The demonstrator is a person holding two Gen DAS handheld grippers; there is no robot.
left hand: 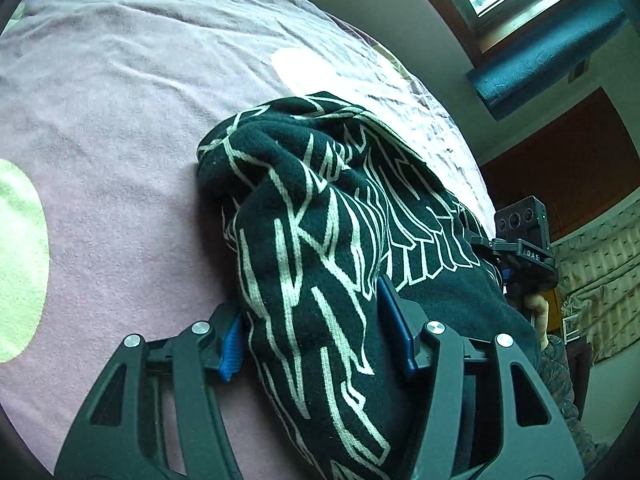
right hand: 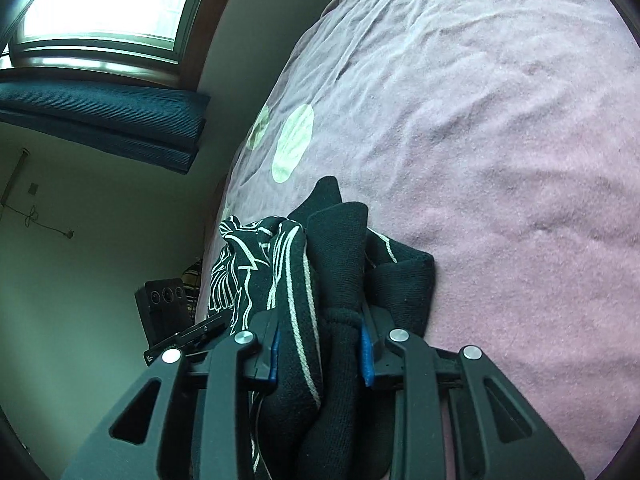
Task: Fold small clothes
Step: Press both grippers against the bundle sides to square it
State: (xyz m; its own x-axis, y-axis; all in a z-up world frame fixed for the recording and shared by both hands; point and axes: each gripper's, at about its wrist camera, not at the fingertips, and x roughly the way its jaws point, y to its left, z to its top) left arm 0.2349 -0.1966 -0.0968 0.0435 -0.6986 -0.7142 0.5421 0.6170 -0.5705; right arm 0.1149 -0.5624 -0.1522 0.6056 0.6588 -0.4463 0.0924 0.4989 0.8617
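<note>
Nearby, pink bedsheet [left hand: 120,160] under bunched garment [left hand: 320,220]

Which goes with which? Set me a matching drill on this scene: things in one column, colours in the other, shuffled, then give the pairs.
Things
1. garment
2. bed cover
3. pads of the left gripper
4. roller blind

Colours
A. blue
B. pink with pale green spots
C. dark teal
D. black with white lines

Pairs: 1-D, 2-B, 3-A, 4-C
</note>
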